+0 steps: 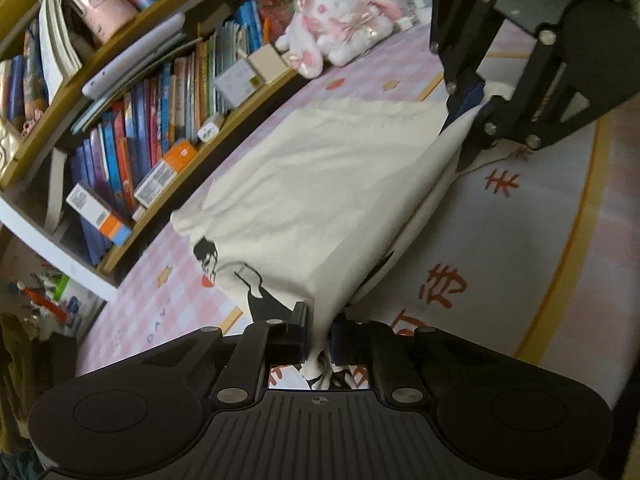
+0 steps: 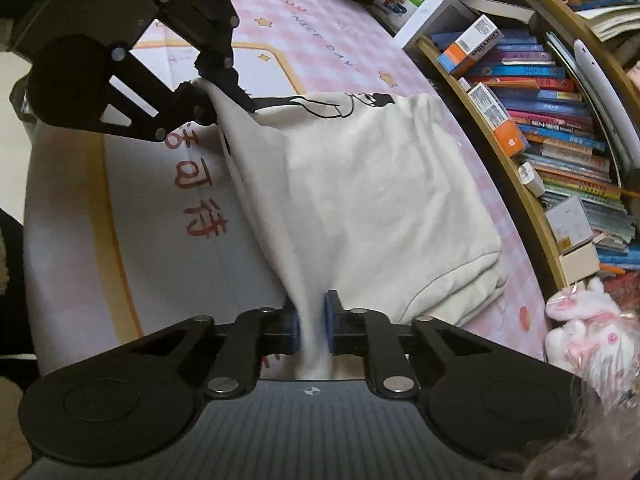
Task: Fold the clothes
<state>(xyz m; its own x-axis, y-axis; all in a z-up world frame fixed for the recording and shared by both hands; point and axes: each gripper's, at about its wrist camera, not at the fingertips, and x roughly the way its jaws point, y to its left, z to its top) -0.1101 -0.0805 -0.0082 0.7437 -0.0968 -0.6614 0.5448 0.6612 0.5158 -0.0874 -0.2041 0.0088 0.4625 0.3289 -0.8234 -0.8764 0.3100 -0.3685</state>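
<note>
- Pinching one edge of the cream garment (image 1: 320, 184) at the frame's bottom centre, the left gripper (image 1: 318, 338) is closed on cloth.
- The right gripper (image 2: 312, 322) is clamping another edge likewise.
- The garment is lying mid-frame on the pink checked bedsheet (image 2: 344, 40), beside the bookshelf (image 2: 552, 120).

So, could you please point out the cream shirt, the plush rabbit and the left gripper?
cream shirt (image 2: 380, 184): right wrist view, flat middle.
plush rabbit (image 1: 340, 20): left wrist view, its white body.
left gripper (image 1: 318, 336): left wrist view, between its fingers.
</note>
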